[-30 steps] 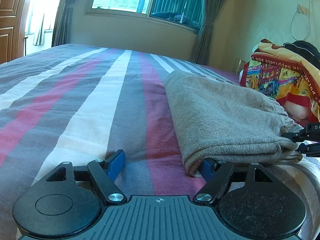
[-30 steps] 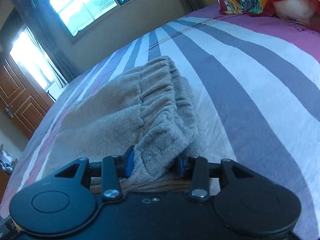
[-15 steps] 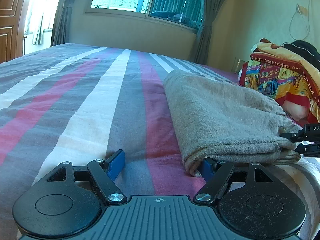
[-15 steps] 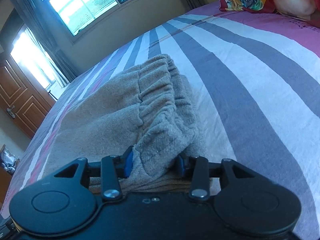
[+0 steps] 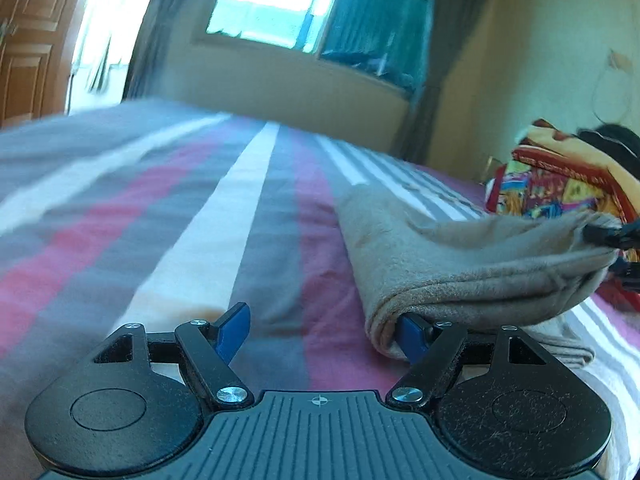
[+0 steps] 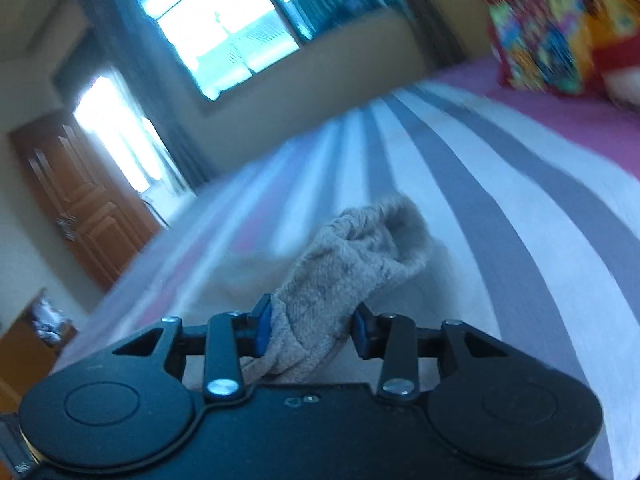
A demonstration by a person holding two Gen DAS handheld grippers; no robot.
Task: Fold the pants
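A: Where are the grey pants found?

B: They are laid folded on the striped bed sheet, toward the right side of the bed as seen from the left wrist view, with the folded edge turned toward the near edge. A patterned blanket is heaped beyond them, near the far right corner of the bed.

A: How is the right gripper set?

B: It is clenched on the gathered waistband end of the pants. The cloth is bunched between the two blue pads, and that end is carried clear of the sheet, while the rest of the garment is left lying on the bed.

A: And the left gripper?

B: Its jaws are spread wide. One blue finger is seen over bare sheet, apart from the cloth; the other is tucked under the near folded corner of the pants. Nothing is pinched between them, so the cloth is not grasped by it.

A: What else is shown?

B: A window with curtains is seen behind the far edge of the bed, and a wooden door at the side. Much of the right wrist view is blurred.
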